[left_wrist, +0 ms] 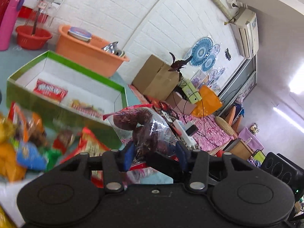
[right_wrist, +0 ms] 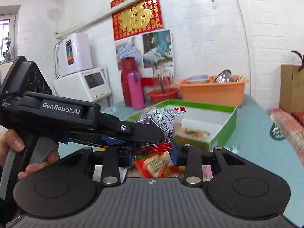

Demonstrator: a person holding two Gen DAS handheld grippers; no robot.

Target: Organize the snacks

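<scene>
Both grippers are on the same prize here: a clear zip bag of dark red snacks (left_wrist: 140,125), up off the blue table (right_wrist: 252,129) and hanging between the 2 tools. In the left wrist view the left gripper (left_wrist: 154,153) has its blue pads (left_wrist: 128,154) closed partway, the crinkled plastic bunched between them, so it looks clamped on the bag's lower end. From the right wrist view the right gripper (right_wrist: 153,154) has narrowed to a partial gap around the bag's red zip strip (right_wrist: 154,146); it appears pinched there, though blur makes the contact hard to confirm.

The green box (left_wrist: 66,87) sits just beyond the bag, open, with a red packet (left_wrist: 50,91) and another wrapper already lying inside. A loose heap of bright snack packets (left_wrist: 28,144) lies on the table below the left tool, badly blurred.

Handling call: this bag is light, floppy and slick, contents lumpy and likely to shift. The stiff zip strip is the best hold; film alone may slide out. Squeeze gently, as the snacks inside could crush, and lower it flat into the box's free floor
</scene>
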